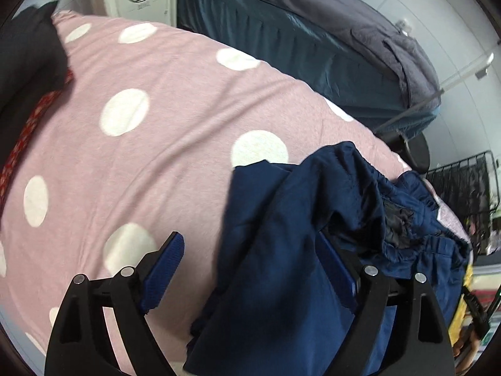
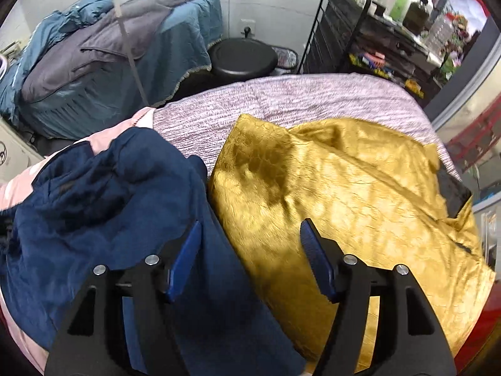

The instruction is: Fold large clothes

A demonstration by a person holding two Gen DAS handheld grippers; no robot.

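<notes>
In the left wrist view, a navy blue garment (image 1: pixel 281 235) lies bunched on a pink bedspread with white dots (image 1: pixel 156 125), its gathered waistband (image 1: pixel 394 213) turned up at the right. My left gripper (image 1: pixel 250 238) hovers over its left edge with the jaws wide apart; the cloth drapes across the right finger (image 1: pixel 341 272) and neither pad presses on it. In the right wrist view the same navy garment (image 2: pixel 109 200) sits at the left. My right gripper (image 2: pixel 250 222) stands open above the seam between it and a golden-yellow cloth (image 2: pixel 344 188).
A second bed with teal and grey covers (image 1: pixel 313 31) stands beyond. Nearby are a black round stool (image 2: pixel 242 54), a black wire rack (image 2: pixel 338 25) and cluttered shelves. A dark garment (image 1: pixel 28 47) and red patterned fabric (image 1: pixel 28 122) lie at the left edge.
</notes>
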